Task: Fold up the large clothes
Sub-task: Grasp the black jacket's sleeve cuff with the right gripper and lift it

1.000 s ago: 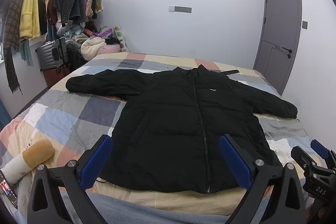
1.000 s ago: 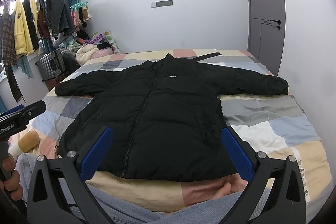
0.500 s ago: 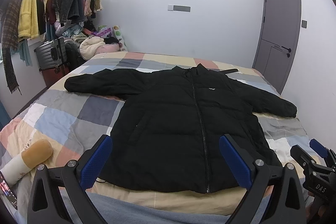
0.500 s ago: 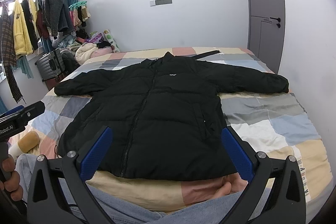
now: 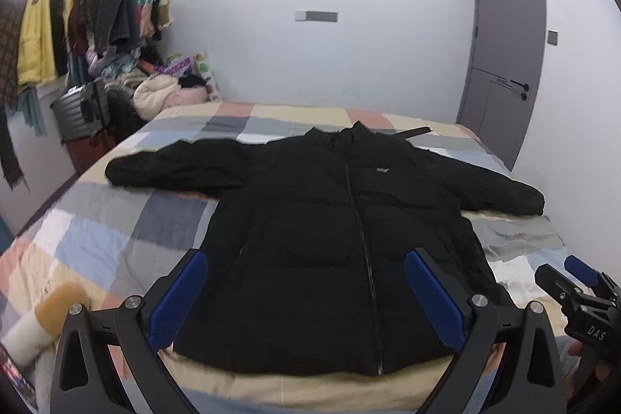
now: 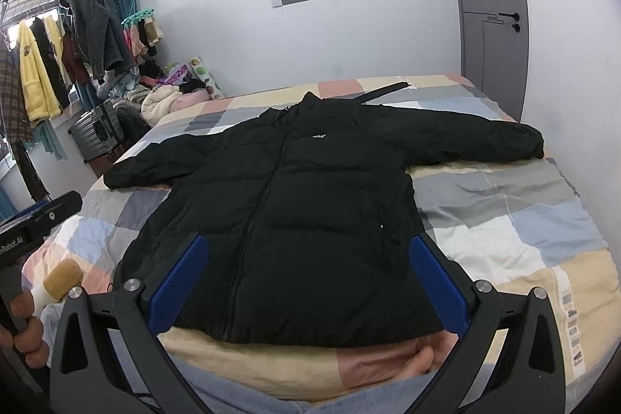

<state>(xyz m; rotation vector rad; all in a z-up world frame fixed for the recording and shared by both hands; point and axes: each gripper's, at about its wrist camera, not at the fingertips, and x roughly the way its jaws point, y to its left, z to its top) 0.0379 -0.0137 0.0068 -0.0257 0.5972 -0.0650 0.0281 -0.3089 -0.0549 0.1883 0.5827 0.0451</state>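
Note:
A black puffer jacket (image 5: pixel 330 231) (image 6: pixel 295 204) lies flat and zipped, front up, on the checked bedspread (image 5: pixel 116 231) (image 6: pixel 516 220), both sleeves spread out sideways and the collar toward the far wall. My left gripper (image 5: pixel 306 293) hovers open above the jacket's near hem, its blue pads (image 5: pixel 180 293) wide apart and holding nothing. My right gripper (image 6: pixel 306 282) is likewise open over the hem, blue pads (image 6: pixel 434 278) apart and empty. From the left wrist view the right gripper's body shows at the far right edge.
A clothes rack (image 5: pixel 70 22) with hanging garments, a grey suitcase (image 5: pixel 81 111) and a pile of clothes (image 5: pixel 163 92) stand left of the bed. A grey door (image 5: pixel 500 57) is at the right. A plush toy (image 5: pixel 42 321) lies near the bed's left corner. A person's leg in light trousers (image 6: pixel 252 390) lies at the foot.
Both cameras have lifted slightly and tilted; the right wrist view has rolled a little. The jacket has not moved and both grippers stay open.

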